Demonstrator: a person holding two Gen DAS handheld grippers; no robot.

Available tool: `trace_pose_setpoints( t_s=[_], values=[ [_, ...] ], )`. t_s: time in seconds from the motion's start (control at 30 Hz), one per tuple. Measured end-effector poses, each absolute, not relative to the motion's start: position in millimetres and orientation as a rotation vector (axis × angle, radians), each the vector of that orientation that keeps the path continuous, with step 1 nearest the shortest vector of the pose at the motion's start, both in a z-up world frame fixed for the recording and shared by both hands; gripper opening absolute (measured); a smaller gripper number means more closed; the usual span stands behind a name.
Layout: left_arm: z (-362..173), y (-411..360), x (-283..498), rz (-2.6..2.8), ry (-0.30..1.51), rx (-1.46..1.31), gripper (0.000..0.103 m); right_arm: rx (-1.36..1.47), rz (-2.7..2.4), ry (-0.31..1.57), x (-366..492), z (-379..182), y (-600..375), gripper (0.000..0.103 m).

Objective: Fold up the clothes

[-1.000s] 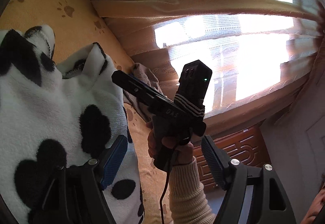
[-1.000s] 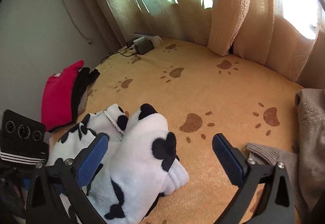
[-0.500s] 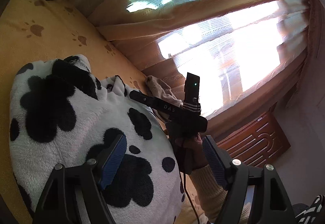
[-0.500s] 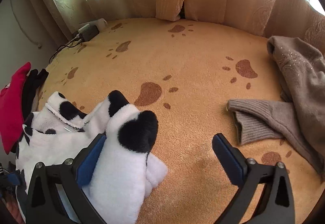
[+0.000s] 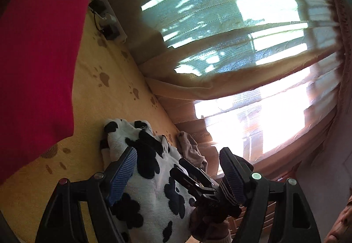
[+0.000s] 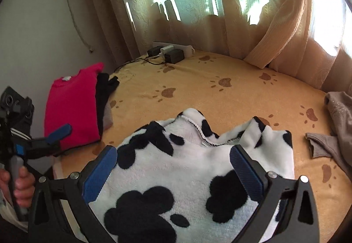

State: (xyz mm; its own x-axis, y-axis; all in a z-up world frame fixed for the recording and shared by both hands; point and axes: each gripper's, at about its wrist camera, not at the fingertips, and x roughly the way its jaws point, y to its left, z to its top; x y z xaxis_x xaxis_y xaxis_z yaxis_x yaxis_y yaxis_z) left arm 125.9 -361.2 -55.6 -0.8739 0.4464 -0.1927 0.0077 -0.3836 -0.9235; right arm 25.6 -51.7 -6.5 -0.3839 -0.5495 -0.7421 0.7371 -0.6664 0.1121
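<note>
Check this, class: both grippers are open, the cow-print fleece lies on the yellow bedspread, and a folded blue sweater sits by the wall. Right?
Not quite. The folded sweater by the wall is red, not blue, as the right wrist view shows. The rest holds: left gripper and right gripper open, fleece on the yellow bedspread.

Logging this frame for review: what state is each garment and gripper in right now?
Cow-print fleece: bunched on the bed, unfolded, not gripped.
Red sweater: folded, lying on a dark garment.
Grey-brown sweater: crumpled, unfolded.
Left gripper: open, holding nothing.
Right gripper: open, holding nothing.
</note>
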Motion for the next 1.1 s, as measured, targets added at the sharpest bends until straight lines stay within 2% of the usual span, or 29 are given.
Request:
trace_pose_setpoints(
  t_s=[0.1,0.27,0.53,0.73,0.87,1.1],
  values=[
    [-77.2,-362.4,124.9,2.227,-1.622,-0.652,0.079,1.058,-2.062,0.409,30.8,-31.4,-63.8,0.103],
    [-94.3,-361.8,123.9,2.140,-1.650,-0.685,0.079,1.025,-2.077,0.409,30.3,-37.6,-57.1,0.103],
    [-110.9,-366.8,101.5,2.031,-1.679,-0.841,0.080,0.964,-2.135,0.325,47.6,1.4,-55.1,0.103],
    [-109.8,-361.4,65.3,2.112,-1.539,-1.032,0.080,0.927,-2.186,0.431,62.8,-6.5,-68.0,0.103],
    [-117.4,-358.2,44.7,2.093,-1.527,-1.117,0.080,0.963,-2.179,0.292,51.2,-25.4,-53.6,0.103],
    [-121.5,-352.7,26.4,2.102,-1.506,-1.200,0.080,0.917,-2.166,0.241,52.0,-29.4,-45.1,0.103]
  ],
)
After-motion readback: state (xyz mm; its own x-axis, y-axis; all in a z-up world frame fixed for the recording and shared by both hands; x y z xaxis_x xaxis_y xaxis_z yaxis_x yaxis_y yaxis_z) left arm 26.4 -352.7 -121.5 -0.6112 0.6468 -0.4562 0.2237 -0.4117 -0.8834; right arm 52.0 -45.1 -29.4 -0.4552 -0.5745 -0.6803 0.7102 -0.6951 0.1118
